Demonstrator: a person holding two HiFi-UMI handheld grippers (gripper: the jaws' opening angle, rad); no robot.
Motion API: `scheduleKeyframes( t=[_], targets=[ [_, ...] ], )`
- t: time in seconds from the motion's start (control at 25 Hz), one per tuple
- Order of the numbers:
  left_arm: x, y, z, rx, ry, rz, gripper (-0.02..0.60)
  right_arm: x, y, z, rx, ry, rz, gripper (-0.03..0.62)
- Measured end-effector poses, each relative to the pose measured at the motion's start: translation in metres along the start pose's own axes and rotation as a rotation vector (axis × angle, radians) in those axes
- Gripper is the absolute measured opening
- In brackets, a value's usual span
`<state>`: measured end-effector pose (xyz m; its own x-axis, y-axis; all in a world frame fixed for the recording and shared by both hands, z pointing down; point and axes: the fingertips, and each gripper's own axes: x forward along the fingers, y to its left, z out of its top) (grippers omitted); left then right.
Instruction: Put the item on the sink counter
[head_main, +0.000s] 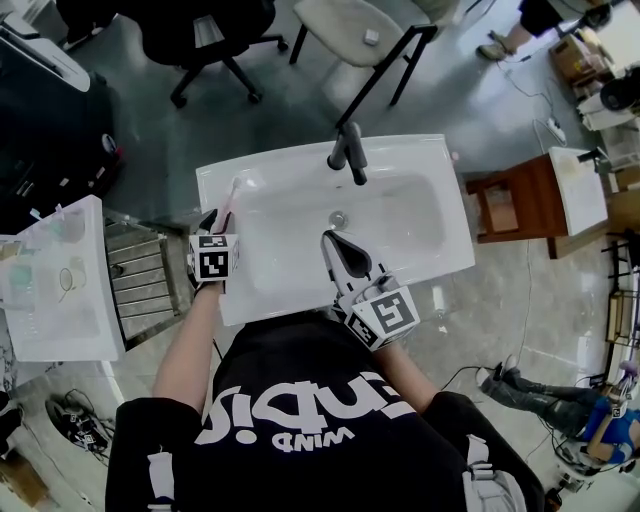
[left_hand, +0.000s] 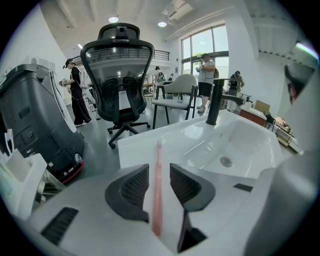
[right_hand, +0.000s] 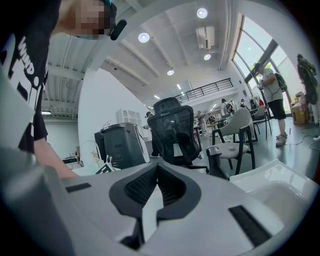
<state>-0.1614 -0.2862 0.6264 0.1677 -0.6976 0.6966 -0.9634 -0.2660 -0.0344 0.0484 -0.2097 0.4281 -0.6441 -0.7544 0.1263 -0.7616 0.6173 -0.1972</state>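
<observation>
A pink toothbrush (head_main: 229, 200) lies on the left rim of the white sink counter (head_main: 400, 160), its head pointing away from me. My left gripper (head_main: 214, 222) sits at the brush's near end. In the left gripper view the toothbrush (left_hand: 158, 190) runs between the two dark pads with a gap on each side, so the left gripper (left_hand: 159, 175) is open and not pressing on it. My right gripper (head_main: 331, 240) hangs over the front of the basin, jaws shut and empty; in the right gripper view its pads (right_hand: 142, 187) meet.
A black faucet (head_main: 348, 152) stands at the back of the basin, the drain (head_main: 338, 217) below it. A white stand (head_main: 60, 300) and metal rack (head_main: 150, 270) are on the left, a wooden table (head_main: 520, 200) on the right. Chairs (head_main: 200, 40) stand behind the sink.
</observation>
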Motion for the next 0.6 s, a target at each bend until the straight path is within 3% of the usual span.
scheduleKeyframes(
  t=[0.52, 0.6],
  targets=[
    [-0.097, -0.038, 0.049, 0.008, -0.194, -0.107, 0.136, -0.012, 0.005, 0.003, -0.007, -0.010, 0.008, 0.018],
    [-0.115, -0.044, 0.056, 0.004, -0.231, -0.122, 0.072, -0.013, 0.007, 0.004, -0.009, -0.012, 0.014, 0.018]
  ],
)
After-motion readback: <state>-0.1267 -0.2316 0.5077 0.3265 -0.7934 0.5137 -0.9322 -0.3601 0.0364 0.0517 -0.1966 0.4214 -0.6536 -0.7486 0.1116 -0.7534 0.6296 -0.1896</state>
